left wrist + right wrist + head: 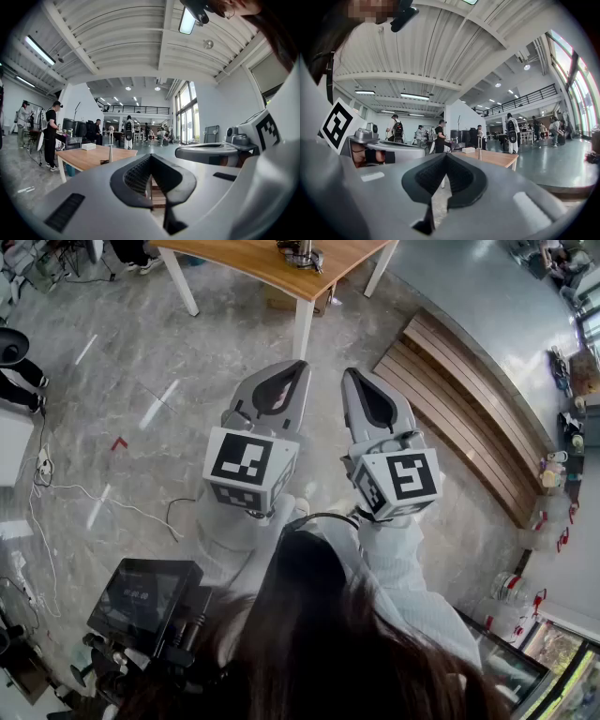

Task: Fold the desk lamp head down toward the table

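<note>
Level and side by side, left gripper (pixel 296 371) and right gripper (pixel 352 377) face a wooden table (pixel 246 262)
Both pairs of jaws are pinched together, empty; the desk lamp (pixel 110 152), a slim upright stem, stands by the table's near edge, well apart.

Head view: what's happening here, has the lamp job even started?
Not yet. A person holds the grey left gripper and the grey right gripper side by side, level, over the grey marbled floor. Both have their jaws together with nothing between them. The slim metal desk lamp stands on the light wooden table with white legs ahead, well apart from both grippers and untouched.
</note>
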### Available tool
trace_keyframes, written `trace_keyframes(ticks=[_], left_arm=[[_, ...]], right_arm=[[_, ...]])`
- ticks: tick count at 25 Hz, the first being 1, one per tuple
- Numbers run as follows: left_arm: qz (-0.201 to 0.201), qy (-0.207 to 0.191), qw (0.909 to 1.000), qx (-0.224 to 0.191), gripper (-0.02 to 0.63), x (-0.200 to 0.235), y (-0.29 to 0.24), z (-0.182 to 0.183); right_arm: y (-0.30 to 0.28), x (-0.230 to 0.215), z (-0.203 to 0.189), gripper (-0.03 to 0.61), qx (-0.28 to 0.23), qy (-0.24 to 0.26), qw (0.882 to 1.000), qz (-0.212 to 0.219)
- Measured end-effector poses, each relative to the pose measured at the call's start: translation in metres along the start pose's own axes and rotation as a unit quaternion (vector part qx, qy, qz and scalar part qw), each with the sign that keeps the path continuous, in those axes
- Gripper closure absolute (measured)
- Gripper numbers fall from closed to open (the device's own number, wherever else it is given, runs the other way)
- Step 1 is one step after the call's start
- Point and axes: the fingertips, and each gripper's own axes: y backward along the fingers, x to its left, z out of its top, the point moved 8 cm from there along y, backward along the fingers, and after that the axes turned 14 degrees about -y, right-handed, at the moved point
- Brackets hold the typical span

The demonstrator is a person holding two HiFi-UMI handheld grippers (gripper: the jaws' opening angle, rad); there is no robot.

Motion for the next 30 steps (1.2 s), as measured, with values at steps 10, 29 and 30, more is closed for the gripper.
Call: trace_keyframes(ticks=[10, 29, 30], left_arm=[[0.004, 0.001, 1.0000, 0.003, 0.611, -0.001, -0.002, 0.002], [0.018, 0.010, 0.9995, 0.022, 0.611, 0.059, -0.117, -0.027], [0.018, 0.010, 0.9995, 0.023, 0.611, 0.070, -0.132, -0.028]], right_arm=[[-0.001, -0.003, -0.001, 0.577, 0.002, -0.003, 1.000, 0.001], [-0.101, -0.088, 0.003, 0.577, 0.015, -0.030, 0.999, 0.011], [-0.118, -0.096, 0.006, 0.577, 0.015, -0.029, 0.999, 0.011]])
